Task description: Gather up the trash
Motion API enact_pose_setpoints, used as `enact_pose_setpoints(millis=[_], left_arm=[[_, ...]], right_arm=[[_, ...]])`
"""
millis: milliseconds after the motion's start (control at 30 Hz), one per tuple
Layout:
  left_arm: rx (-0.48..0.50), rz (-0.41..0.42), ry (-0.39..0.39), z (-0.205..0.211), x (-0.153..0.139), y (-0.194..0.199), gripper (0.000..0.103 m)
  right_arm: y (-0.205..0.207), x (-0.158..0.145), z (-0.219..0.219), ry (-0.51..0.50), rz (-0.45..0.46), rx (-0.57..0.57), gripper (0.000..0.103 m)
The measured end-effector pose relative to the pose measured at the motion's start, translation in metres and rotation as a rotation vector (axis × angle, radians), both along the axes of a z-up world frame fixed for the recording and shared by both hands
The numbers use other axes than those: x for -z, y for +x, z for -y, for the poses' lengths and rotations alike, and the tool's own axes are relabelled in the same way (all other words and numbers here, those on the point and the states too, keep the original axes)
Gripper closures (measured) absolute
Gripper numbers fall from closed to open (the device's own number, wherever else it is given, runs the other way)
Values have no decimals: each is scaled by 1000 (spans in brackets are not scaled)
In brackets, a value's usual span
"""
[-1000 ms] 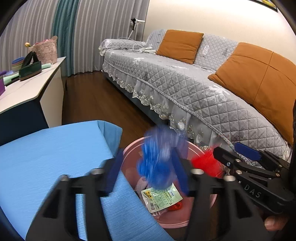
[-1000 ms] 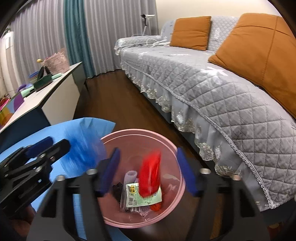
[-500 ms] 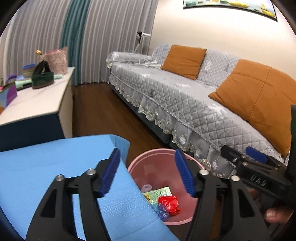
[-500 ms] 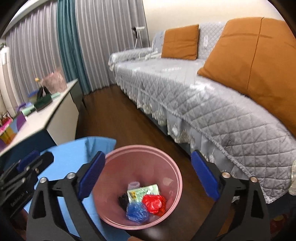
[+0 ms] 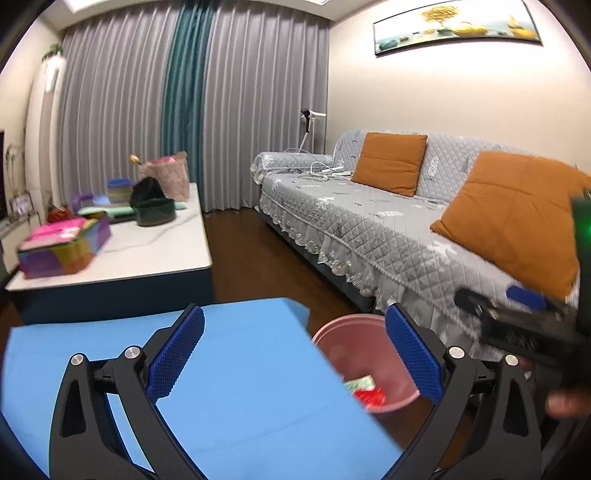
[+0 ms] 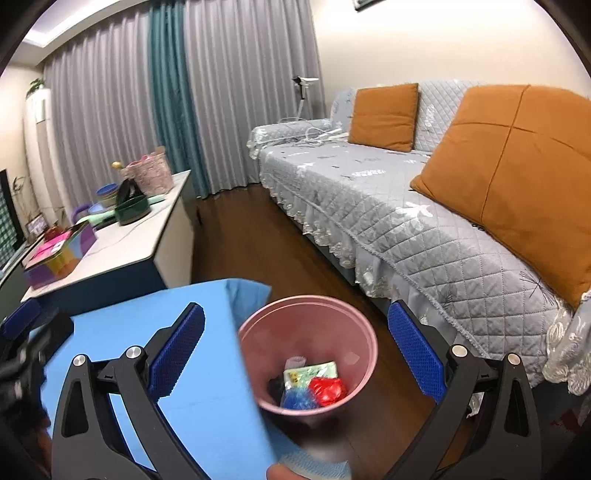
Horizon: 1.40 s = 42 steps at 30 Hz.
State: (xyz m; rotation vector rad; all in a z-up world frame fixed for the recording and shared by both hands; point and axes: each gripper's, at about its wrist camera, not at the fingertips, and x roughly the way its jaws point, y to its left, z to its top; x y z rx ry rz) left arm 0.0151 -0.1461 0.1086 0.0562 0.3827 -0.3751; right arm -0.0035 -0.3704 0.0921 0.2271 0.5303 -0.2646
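A home living room — a long sofa [image 5: 369,218] under a quilted grey cover carries orange cushions [image 5: 389,162]. Floor-length curtains [image 5: 192,110] line the far wall, a framed picture [image 5: 458,27] hangs above, and a low table [image 5: 147,240] holds household clutter — boxes, bowls.

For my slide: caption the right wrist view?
Open right tool above pink bin holding red and blue wrappers.

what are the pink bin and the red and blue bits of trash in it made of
Pink bin: looks like moulded plastic, with smooth, slightly glossy walls and a thin, even rim.
Red trash and blue trash: probably thin plastic film or wrappers, crumpled and shiny; too small to be sure.
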Motion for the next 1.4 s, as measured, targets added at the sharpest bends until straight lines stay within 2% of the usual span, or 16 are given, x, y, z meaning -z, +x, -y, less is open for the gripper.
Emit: enact_pose_setpoints(millis=[100, 267, 467, 567, 667, 933, 1400], left_arm=[[-29, 32, 26, -25, 5, -34, 8], [-118, -24, 8, -73, 20, -73, 8], [-223, -59, 18, -118, 51, -106, 8], [-265, -75, 34, -127, 62, -103, 8], [-312, -100, 18, -137, 71, -94, 8], [-355, -171, -17, -151, 84, -88, 8], [-381, -183, -1, -153, 87, -92, 8]], right_arm=[[-18, 1, -27, -13, 2, -53, 5], [-53, 17, -76, -65, -6, -138, 5], [-87, 36, -103, -76, -3, -131, 5], [-86, 44, -119, -95, -12, -164, 5], [-81, 48, -128, -119, -9, -175, 5], [-73, 53, -134, -109, -33, -204, 5], [-72, 54, -141, -121, -33, -229, 5]])
